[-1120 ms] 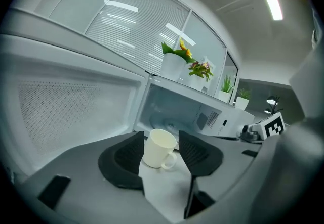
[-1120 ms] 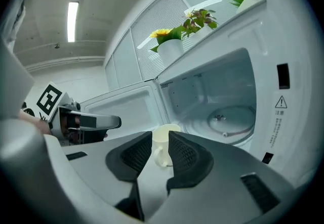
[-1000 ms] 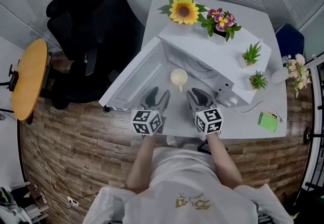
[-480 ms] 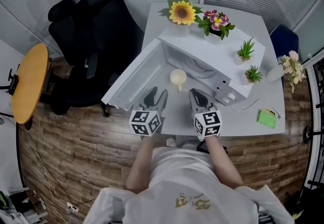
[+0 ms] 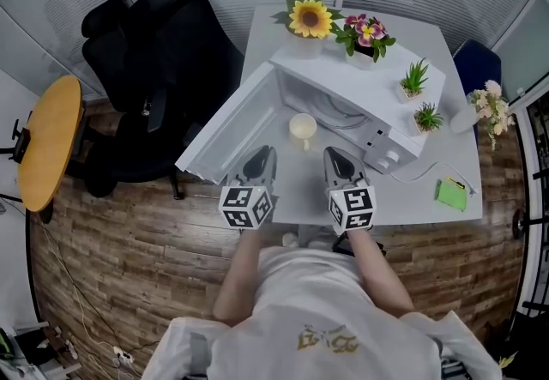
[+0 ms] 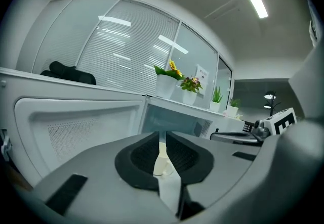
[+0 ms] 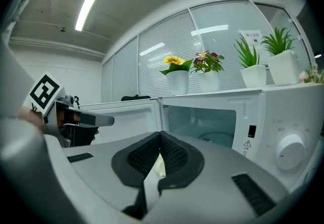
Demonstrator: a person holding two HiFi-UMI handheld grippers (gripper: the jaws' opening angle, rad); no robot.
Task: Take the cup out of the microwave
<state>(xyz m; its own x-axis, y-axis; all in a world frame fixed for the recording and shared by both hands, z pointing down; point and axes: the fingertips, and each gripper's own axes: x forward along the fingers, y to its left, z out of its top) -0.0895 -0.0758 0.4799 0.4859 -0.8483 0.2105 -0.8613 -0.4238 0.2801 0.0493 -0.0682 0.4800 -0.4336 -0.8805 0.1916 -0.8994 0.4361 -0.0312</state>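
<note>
Left claw (image 5: 266,153) and right claw (image 5: 333,155) just closed further over table (image 5: 300,191).

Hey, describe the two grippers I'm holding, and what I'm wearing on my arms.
The left gripper and right gripper match: grey curved bodies with black ribbed pads on the inner faces. Each carries a white cube printed with black square markers. No cables show. You wear a white top with short sleeves and gold print.

L gripper (image 5: 265,151) fingers closing empty, R gripper (image 5: 331,153) closed.
</note>
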